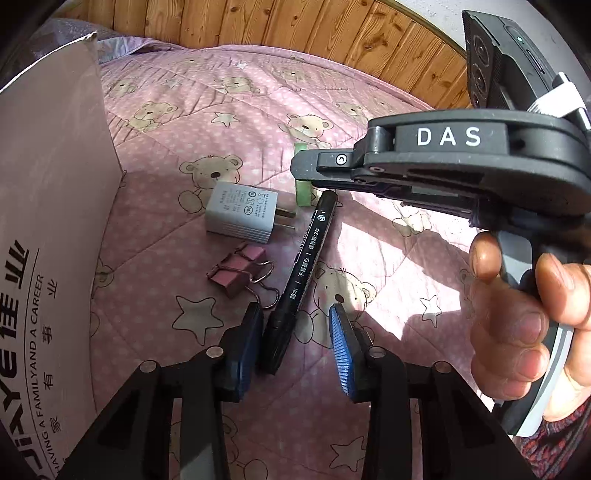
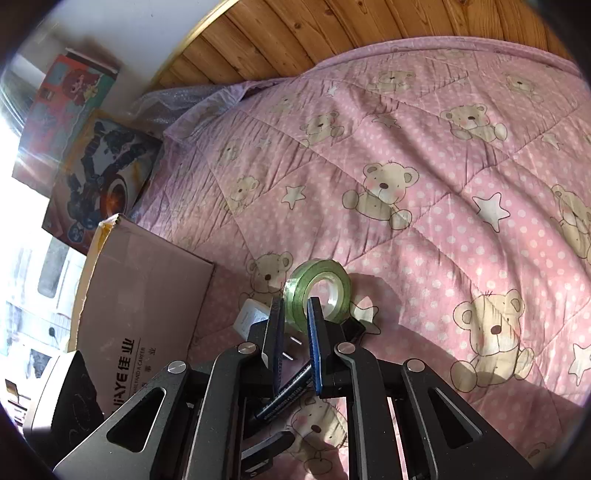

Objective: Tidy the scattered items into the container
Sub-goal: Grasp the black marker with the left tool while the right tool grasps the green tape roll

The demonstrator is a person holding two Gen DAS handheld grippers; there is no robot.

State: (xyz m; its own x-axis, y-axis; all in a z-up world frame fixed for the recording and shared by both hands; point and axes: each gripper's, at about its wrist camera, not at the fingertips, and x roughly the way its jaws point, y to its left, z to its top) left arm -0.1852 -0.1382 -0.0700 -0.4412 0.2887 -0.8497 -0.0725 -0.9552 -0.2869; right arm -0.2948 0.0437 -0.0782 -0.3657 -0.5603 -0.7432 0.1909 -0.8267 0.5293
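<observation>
Beside the cardboard box (image 1: 55, 229), the left tool (image 1: 295, 332) gapes over the black marker (image 1: 301, 277); charger (image 1: 240, 212) and binder clips (image 1: 240, 267) lie between. In the right view, the right tool (image 2: 297, 317) pinches the green tape roll (image 2: 317, 291), bare bed (image 2: 424, 166) beyond the box (image 2: 147, 291); marker (image 2: 291, 387) mostly hidden.

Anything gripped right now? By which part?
Right gripper pinches the green tape roll on its ring wall, one finger through the core. Left gripper is open astride the black marker, holding nothing.

Bedroom in a home.
We note a bed under a pink teddy-bear quilt (image 2: 424, 155), wood-panelled wall (image 2: 332, 33), toy boxes (image 2: 99, 173) stacked alongside.
</observation>
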